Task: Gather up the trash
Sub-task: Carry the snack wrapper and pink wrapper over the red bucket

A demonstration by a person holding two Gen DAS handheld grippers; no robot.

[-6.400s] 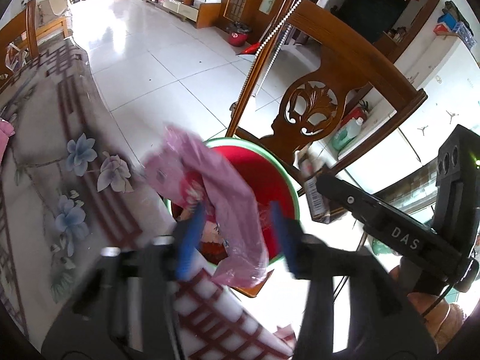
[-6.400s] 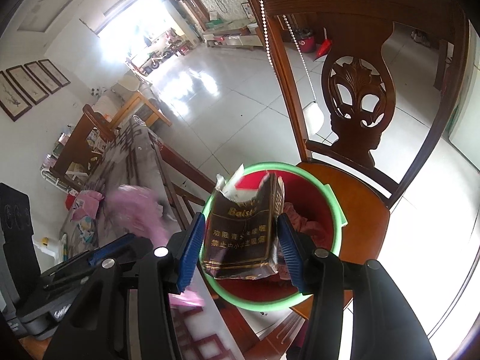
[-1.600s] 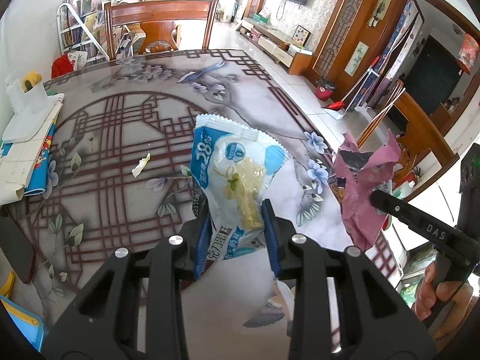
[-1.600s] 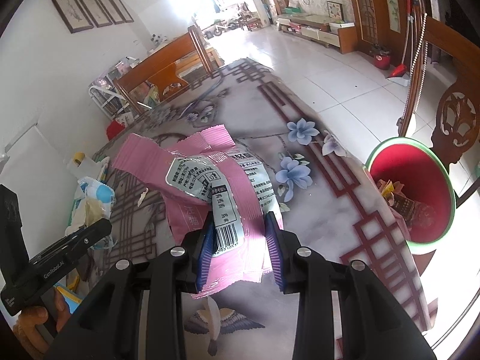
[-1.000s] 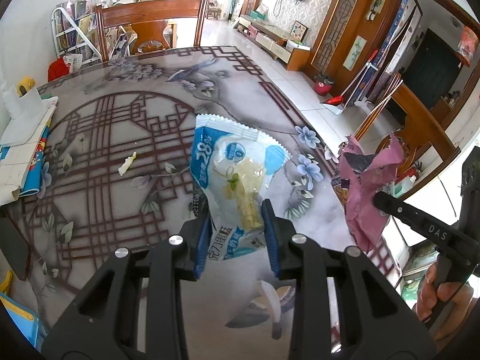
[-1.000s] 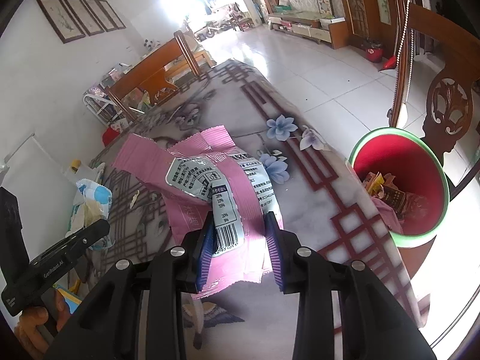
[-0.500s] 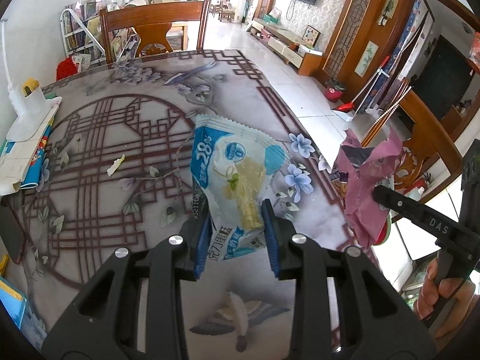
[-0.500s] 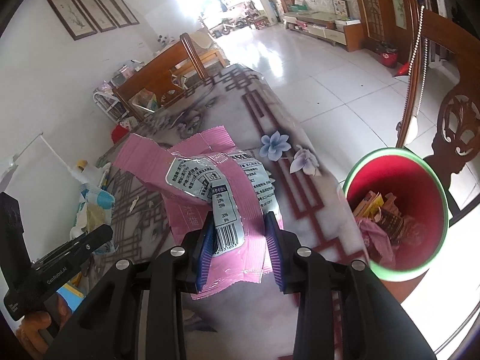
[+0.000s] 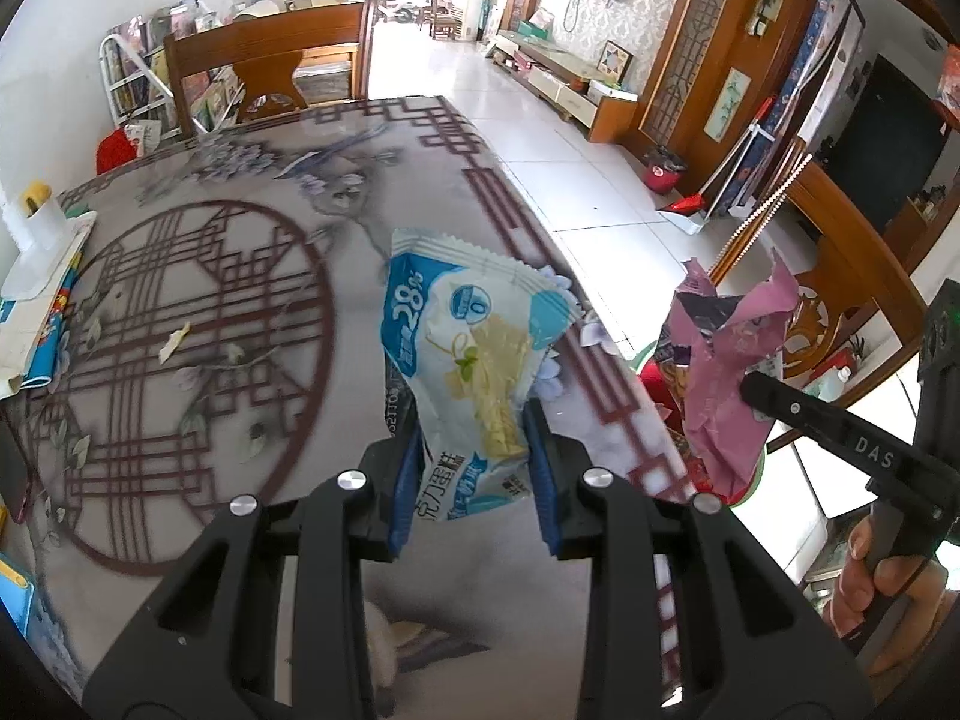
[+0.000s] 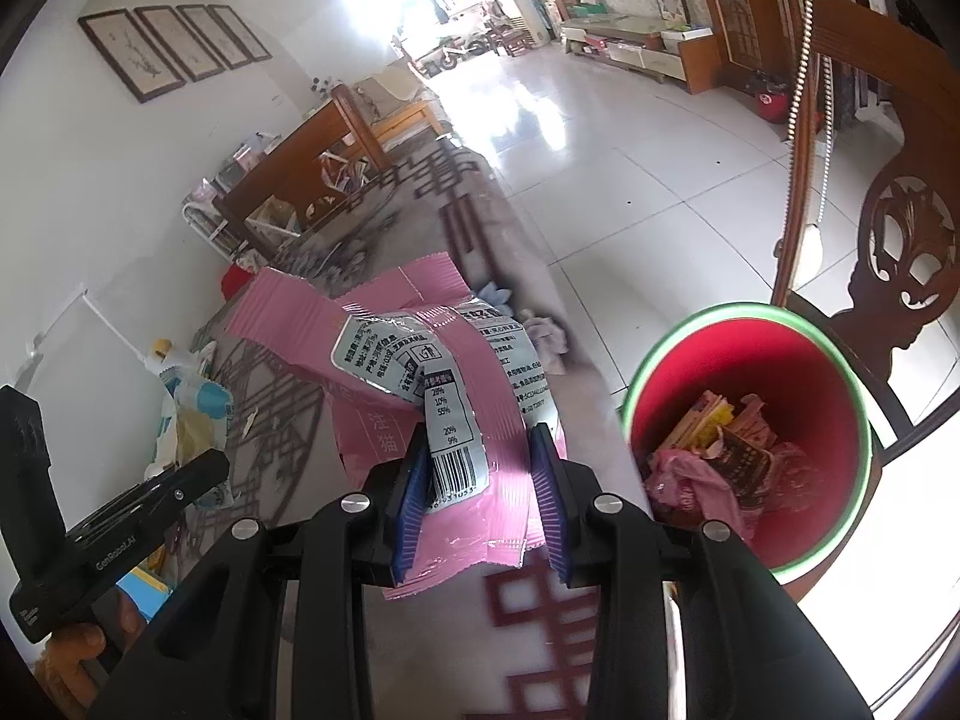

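Observation:
My left gripper (image 9: 474,468) is shut on a blue and white snack wrapper (image 9: 468,348), held upright above the patterned table (image 9: 198,312). My right gripper (image 10: 480,480) is shut on a pink wrapper (image 10: 420,360) with a silver printed panel and barcode. It hangs over the table's right edge, just left of the red bin with a green rim (image 10: 750,420). The bin stands on a wooden chair seat and holds several pieces of trash. In the left wrist view the pink wrapper (image 9: 726,372) and right gripper show at the right, with the bin (image 9: 654,372) mostly hidden behind them.
A small paper scrap (image 9: 174,342) lies on the table's left half. Another pale scrap (image 9: 384,636) lies near the front edge under my left gripper. White boxes and books (image 9: 36,276) sit at the table's far left. A carved wooden chair (image 10: 900,252) rises behind the bin.
Both grippers have moved together towards the table's right edge and the bin, each still holding its wrapper. The bin looks larger and nearer in the right wrist view.

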